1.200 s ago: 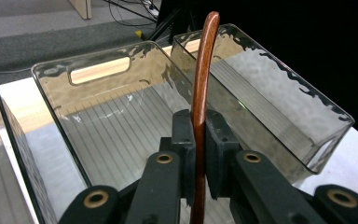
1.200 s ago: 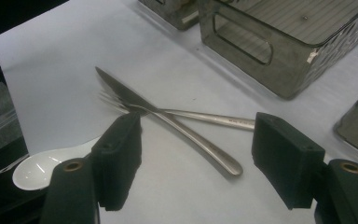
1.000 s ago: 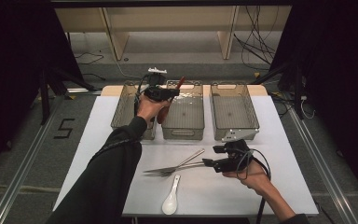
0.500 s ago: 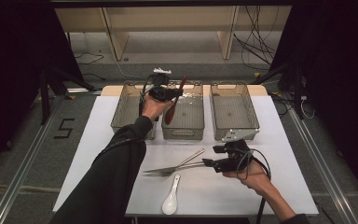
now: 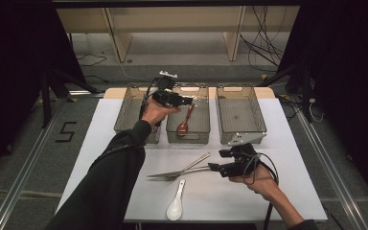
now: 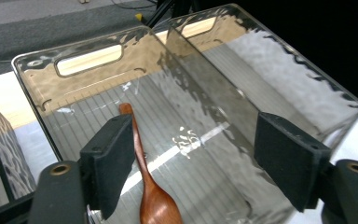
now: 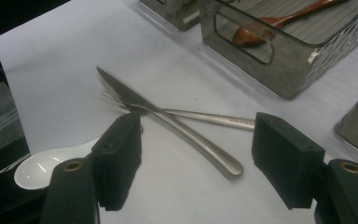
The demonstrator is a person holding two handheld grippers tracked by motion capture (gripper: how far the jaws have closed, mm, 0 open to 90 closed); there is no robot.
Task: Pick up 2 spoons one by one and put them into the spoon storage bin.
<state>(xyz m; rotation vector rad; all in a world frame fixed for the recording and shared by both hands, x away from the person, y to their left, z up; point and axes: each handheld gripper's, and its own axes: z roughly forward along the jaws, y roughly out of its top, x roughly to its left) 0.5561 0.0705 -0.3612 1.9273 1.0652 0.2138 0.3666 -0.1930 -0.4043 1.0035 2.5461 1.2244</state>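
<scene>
From above, my left gripper (image 5: 188,101) hangs over the middle bin (image 5: 188,135), its jaws having just opened; the wooden spoon (image 5: 184,122) lies on the bin floor below and just ahead of them, with the bin's side walls close on either hand. My left arm reaches far forward, sleeve stretched across the table (image 5: 100,143). My right gripper (image 5: 214,166) sits low near the table's front, jaws apart, pointing at the crossed knife (image 5: 165,174) and fork (image 5: 191,164), open tabletop around them. Along my left jaws, the spoon (image 6: 144,177) lies free beside the left pad, untouched. Along my right jaws, the knife (image 7: 168,119) and fork (image 7: 200,116) lie just ahead, nothing gripped, a white spoon (image 7: 42,163) off to the left.
</scene>
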